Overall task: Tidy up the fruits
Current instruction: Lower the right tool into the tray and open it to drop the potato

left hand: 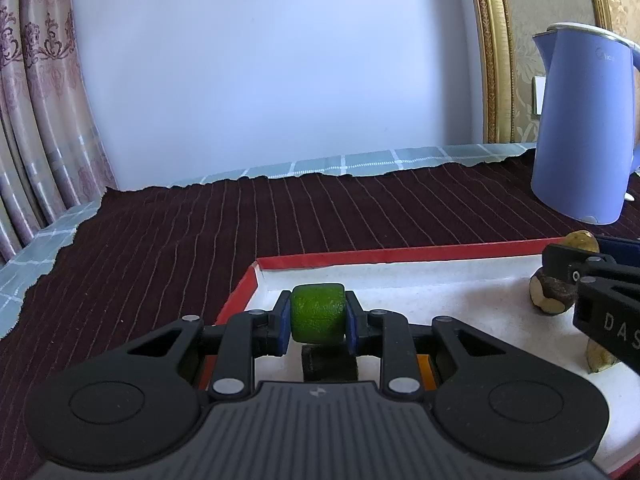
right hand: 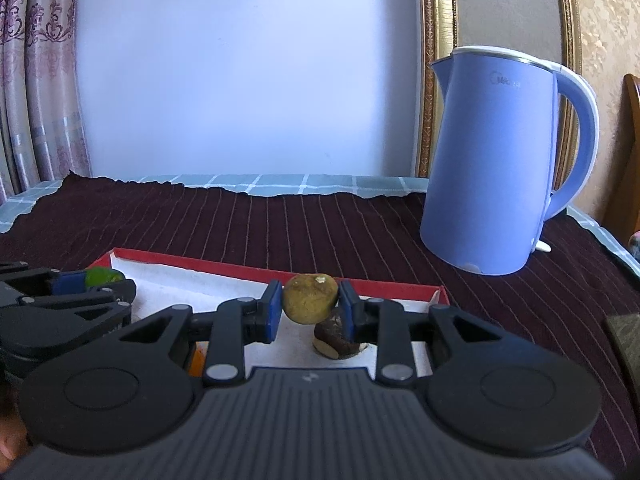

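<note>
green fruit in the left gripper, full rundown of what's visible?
The green fruit is small, roundish and bright green with a finely pebbled, lime-like skin. The left gripper is shut on it, its blue pads pressing both sides, so it looks squared off between them. It is held above the white floor of the red-rimmed tray, near the tray's far left corner. A dark object sits just under it; contact is unclear. In the right wrist view only a green sliver shows.

Kettle (left hand: pixel 582 128): right side and handle cut by frame edge in left wrist view. Dark block (left hand: pixel 329 364) under the green fruit (left hand: pixel 318 314): mostly hidden, identity unclear. Orange item (right hand: pixel 197 360) behind right claw (right hand: pixel 308 310): only a sliver visible. Brown fruit (right hand: pixel 336 340): partly covered.
</note>
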{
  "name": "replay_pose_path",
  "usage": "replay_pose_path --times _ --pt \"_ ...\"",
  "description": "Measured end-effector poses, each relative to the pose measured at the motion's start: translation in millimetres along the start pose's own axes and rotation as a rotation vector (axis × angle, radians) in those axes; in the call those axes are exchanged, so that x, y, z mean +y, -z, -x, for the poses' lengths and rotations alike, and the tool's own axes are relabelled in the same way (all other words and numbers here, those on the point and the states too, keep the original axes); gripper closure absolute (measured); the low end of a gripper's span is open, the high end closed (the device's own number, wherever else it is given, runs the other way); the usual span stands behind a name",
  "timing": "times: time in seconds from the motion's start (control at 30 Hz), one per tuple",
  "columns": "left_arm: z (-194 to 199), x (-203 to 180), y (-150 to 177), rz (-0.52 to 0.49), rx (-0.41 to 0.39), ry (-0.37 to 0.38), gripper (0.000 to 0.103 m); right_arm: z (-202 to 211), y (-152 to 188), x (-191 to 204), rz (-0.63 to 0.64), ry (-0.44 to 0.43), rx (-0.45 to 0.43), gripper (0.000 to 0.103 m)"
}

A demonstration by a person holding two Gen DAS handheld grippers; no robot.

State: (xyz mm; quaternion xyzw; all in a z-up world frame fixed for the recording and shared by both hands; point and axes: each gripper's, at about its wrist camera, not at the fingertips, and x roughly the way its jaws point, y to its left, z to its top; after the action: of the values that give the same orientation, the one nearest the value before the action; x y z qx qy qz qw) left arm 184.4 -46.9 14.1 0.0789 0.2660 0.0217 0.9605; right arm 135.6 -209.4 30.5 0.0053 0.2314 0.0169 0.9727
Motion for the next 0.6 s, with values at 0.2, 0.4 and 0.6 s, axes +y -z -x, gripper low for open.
replay_pose_path --times 0.2,0.4,0.6 --pt "-3.0 0.6 2.0 -0.009 0.014 -0.004 0.078 -1.9 0.3 0.0 -0.005 -0.001 0.003 0.075" --pt "-6.4 5.9 -0.7 0.018 0.023 -0.008 0.078 -3.8 0.7 -0.1 -0.001 0.003 0.005 0.075" --pt "-9.1 9.6 -1.4 0.033 0.023 -0.007 0.078 -8.1 1.7 2.0 0.001 0.013 0.007 0.075"
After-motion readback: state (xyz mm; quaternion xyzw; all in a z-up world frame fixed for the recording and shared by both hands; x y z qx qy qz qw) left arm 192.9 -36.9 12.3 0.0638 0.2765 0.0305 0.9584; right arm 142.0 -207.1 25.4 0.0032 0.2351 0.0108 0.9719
